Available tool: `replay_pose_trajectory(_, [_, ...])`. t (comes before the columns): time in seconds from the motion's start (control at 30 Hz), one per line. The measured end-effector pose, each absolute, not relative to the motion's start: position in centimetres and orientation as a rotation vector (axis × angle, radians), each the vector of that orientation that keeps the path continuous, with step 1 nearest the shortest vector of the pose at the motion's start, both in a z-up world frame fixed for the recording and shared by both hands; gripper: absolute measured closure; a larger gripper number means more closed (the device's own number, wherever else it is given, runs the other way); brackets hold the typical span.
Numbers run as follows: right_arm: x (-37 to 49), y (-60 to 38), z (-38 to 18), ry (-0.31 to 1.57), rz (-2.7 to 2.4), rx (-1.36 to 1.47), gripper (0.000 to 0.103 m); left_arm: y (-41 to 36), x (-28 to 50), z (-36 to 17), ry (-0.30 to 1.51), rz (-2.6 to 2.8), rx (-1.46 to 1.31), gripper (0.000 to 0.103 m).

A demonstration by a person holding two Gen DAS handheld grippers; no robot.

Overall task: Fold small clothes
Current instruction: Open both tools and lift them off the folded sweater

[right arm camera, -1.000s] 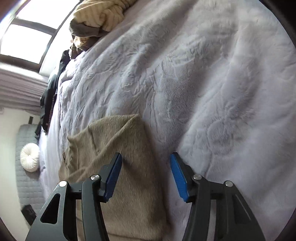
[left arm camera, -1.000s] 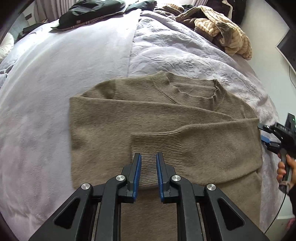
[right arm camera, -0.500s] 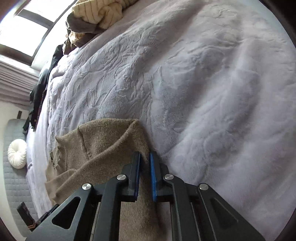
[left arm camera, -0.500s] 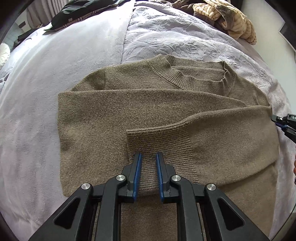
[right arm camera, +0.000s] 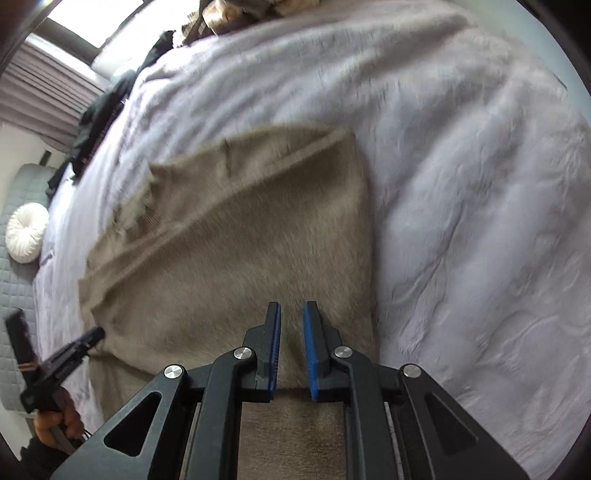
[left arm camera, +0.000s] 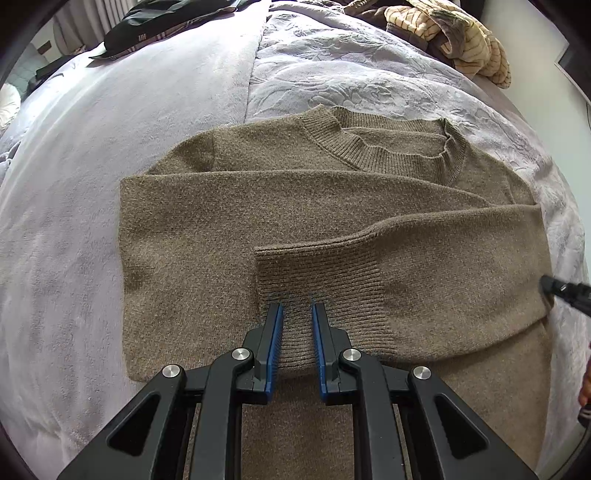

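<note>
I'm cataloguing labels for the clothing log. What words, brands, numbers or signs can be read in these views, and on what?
None can be read. The brown sweater shows no tag or print. The dark garment at the far edge of the bed carries small white stripes, not letters.

Lilac-blanketed bed (left arm camera: 110, 155), curtained window (right arm camera: 74, 22)

Soft, even daylight throughout; faint shadows only. Sharp in the left wrist view, with knit ribs crisp on the sweater (left arm camera: 325, 229). Streaked by motion blur in the right wrist view, bedspread (right arm camera: 461, 184) smeared. Blown-out window (right arm camera: 92, 18) top left. Strong fisheye bending and dark corners in both.
</note>
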State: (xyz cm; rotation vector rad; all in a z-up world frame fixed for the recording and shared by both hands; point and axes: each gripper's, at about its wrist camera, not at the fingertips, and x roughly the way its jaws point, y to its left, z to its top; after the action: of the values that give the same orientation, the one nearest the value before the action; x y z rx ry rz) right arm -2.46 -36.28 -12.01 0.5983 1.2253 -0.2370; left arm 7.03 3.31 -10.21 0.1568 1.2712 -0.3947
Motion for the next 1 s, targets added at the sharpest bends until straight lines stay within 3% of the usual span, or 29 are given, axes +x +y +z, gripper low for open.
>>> replay_pose_trajectory(0.67, [-6.7,-34.3,-8.8,1.245,-0.246,0.766,0.087,3.5,3.6,-7.4,1.322,-0.401,0.2,0.085])
replay_pose_trajectory(0.7, [-7.1,-33.9,-8.5,1.247,-0.24,0.773,0.082,3.7,3.3,-7.1,1.325,-0.404,0.202,0.085])
replay_pose_trajectory(0.8, [-7.8,-32.6,-7.9,1.253,-0.224,0.785,0.055,4.2,1.8,-6.1,1.328,-0.413,0.206,0.085])
replay_pose_trajectory(0.9, [-8.7,-31.4,-7.1,1.254,-0.195,0.783,0.054,4.8,0.3,-5.6,1.351,-0.423,0.212,0.084])
replay_pose_trajectory(0.97, [-9.2,-30.7,-6.8,1.255,-0.184,0.792,0.054,5.3,-0.7,-5.5,1.365,-0.411,0.231,0.039])
replay_pose_trajectory(1.0, [-9.5,-30.5,-6.6,1.256,-0.178,0.799,0.054,5.6,-1.3,-5.3,1.361,-0.399,0.24,0.002])
